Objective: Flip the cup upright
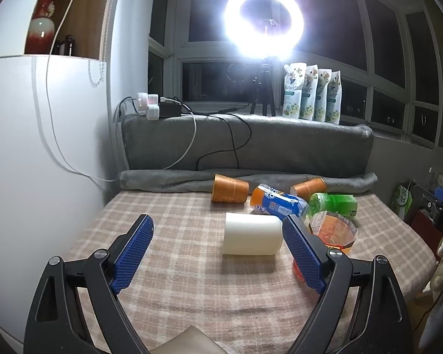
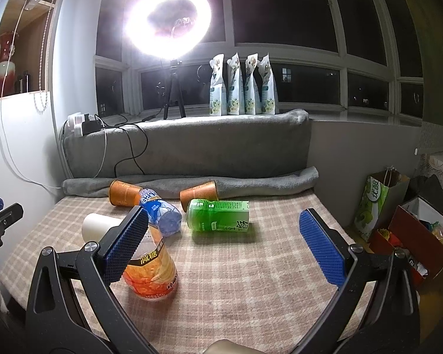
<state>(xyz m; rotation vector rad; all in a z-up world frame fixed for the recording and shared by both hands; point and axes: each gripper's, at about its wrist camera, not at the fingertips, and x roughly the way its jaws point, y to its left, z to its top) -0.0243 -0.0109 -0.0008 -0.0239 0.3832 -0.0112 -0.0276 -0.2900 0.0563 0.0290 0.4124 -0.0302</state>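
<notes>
A white cup (image 1: pixel 252 234) lies on its side on the checked cloth, just ahead of my open left gripper (image 1: pixel 218 246) and closer to its right finger. It also shows in the right wrist view (image 2: pixel 99 225), partly hidden behind my left finger. Two orange paper cups (image 1: pixel 229 188) (image 1: pixel 308 188) lie on their sides near the grey blanket; they also show in the right wrist view (image 2: pixel 124 193) (image 2: pixel 199 191). My right gripper (image 2: pixel 224 237) is open and empty above the cloth.
A blue-labelled bottle (image 1: pixel 279 202), a green bottle (image 2: pixel 218 215) and an orange fruit jar (image 2: pixel 150 268) lie on the cloth. A grey blanket roll (image 1: pixel 245 177) borders the back. A ring light (image 1: pixel 264 19) glares from the sill. Bags and boxes (image 2: pixel 410 230) stand right of the table.
</notes>
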